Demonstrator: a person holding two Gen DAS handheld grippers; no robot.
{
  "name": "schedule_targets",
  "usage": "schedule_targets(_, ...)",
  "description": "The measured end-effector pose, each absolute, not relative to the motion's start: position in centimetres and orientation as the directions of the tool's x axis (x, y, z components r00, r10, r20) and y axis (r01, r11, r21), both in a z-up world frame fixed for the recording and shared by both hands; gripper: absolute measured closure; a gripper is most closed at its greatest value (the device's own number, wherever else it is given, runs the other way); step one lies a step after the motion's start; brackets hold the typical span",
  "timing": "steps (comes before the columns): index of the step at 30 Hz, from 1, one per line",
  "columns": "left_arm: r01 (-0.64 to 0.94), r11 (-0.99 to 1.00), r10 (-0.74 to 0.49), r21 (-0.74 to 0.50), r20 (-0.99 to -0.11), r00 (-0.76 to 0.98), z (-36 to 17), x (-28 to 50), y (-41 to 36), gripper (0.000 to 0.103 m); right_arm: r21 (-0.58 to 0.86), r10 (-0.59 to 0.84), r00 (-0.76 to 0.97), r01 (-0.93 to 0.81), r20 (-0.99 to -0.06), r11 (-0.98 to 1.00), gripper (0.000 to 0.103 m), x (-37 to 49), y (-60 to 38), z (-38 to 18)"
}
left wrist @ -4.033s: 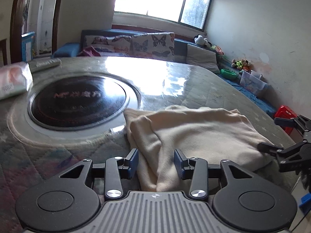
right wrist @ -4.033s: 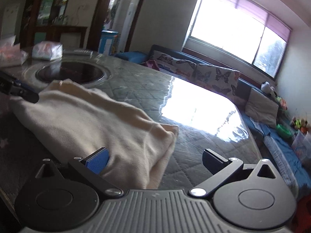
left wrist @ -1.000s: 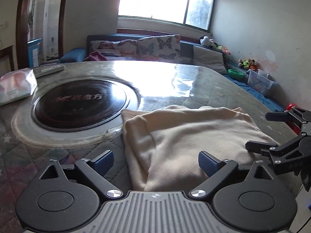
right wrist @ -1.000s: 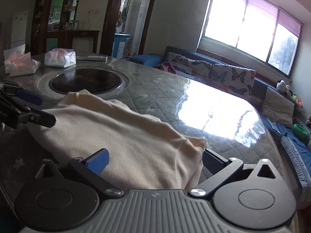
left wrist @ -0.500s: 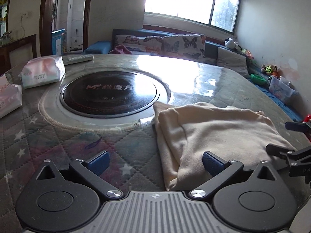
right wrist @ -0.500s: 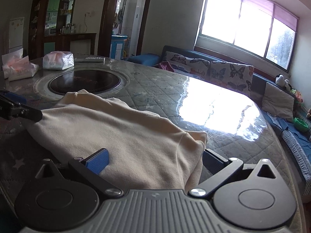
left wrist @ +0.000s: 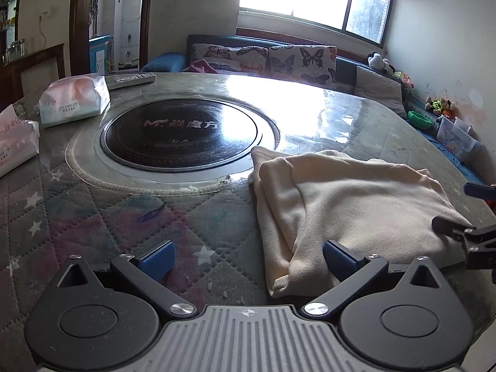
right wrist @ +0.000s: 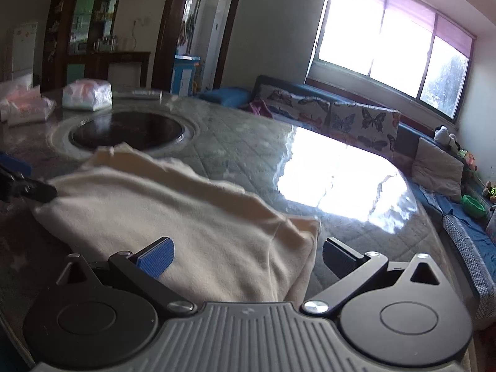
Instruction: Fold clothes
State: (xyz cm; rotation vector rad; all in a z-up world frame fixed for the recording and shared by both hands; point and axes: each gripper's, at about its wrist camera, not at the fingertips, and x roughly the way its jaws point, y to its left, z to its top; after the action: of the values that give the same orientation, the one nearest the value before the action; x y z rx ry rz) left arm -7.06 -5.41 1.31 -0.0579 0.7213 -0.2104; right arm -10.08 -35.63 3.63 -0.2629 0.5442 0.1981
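Observation:
A cream garment (left wrist: 350, 204) lies folded into a thick rectangle on the quilted table cover (left wrist: 93, 217). My left gripper (left wrist: 248, 260) is open wide. Only the garment's near left corner reaches in between its jaws, beside the right finger (left wrist: 339, 262). In the right wrist view the same garment (right wrist: 186, 217) fills the foreground. My right gripper (right wrist: 246, 254) stands open over its near right corner, with cloth between the pads but not pinched. Each gripper shows in the other's view: the right gripper (left wrist: 455, 207) at the garment's right edge, the left gripper (right wrist: 29, 176) at its left edge.
A round black hob (left wrist: 179, 130) is set into the table behind the garment. Two tissue packs (left wrist: 74, 99) (left wrist: 15, 142) and a remote (left wrist: 130, 78) lie at the far left. A sofa with butterfly cushions (left wrist: 266, 55) runs under the window, and the table's edge curves off at the right.
The left jaws, narrow around the garment's edge four seconds ago, have spread wide. The left view has swung left, so the garment now sits to the right. The right gripper has kept still.

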Motion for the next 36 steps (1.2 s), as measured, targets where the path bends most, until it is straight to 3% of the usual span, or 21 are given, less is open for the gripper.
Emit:
schedule_targets(8,0.161,0.978,-0.208,-0.133,-0.659,0.723,1.5,-7.0,-5.3,0.0,-0.175,0.123,0.846,-0.246,-0.519,0.953,0.0,-10.5,-36.1,4.0)
schedule_targets(16,0.169,0.98,-0.197,-0.105,-0.648,0.736,2.1,-7.1,-5.4,0.0,-0.18,0.12,0.82,-0.262,-0.56,0.948,0.0,-9.5,-35.8,3.7)
schedule_targets(36,0.173,0.981,-0.186,-0.083,-0.637,0.748,2.3,-6.1,-4.9,0.0,-0.191,0.12,0.799,-0.282,-0.589,0.94,0.0,-2.5,-34.3,4.2)
